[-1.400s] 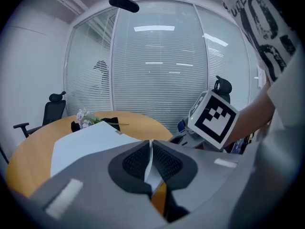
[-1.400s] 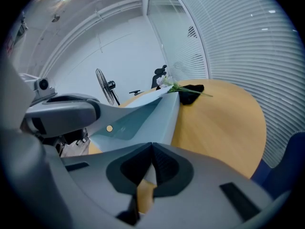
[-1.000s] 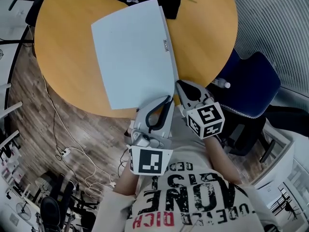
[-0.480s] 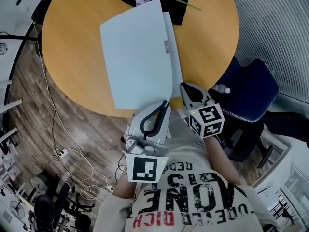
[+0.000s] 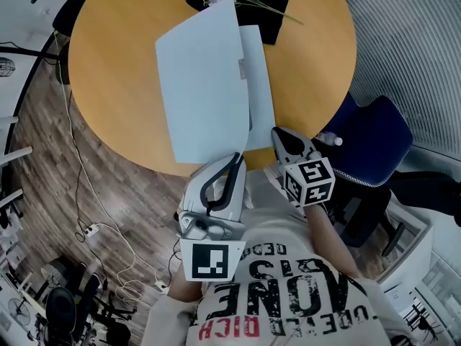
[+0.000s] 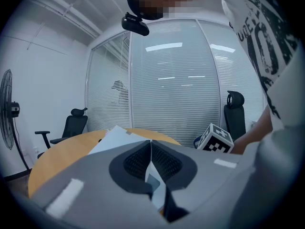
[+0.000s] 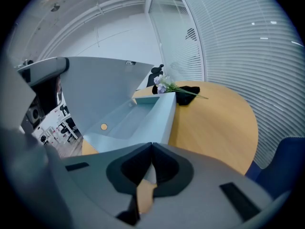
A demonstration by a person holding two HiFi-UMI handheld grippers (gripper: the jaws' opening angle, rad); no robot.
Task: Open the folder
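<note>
The left gripper (image 5: 235, 158) pinches the folder (image 5: 202, 85) cover (raised); right gripper (image 5: 276, 132) clamps its base.

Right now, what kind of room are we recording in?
Probably an office meeting room: a round wooden table, a glass partition with blinds beyond it, and a black swivel office chair off to the side.

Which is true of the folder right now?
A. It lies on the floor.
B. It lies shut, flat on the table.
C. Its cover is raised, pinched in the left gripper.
C: the cover stands tilted up off the base, its near edge clamped in the left gripper.
</note>
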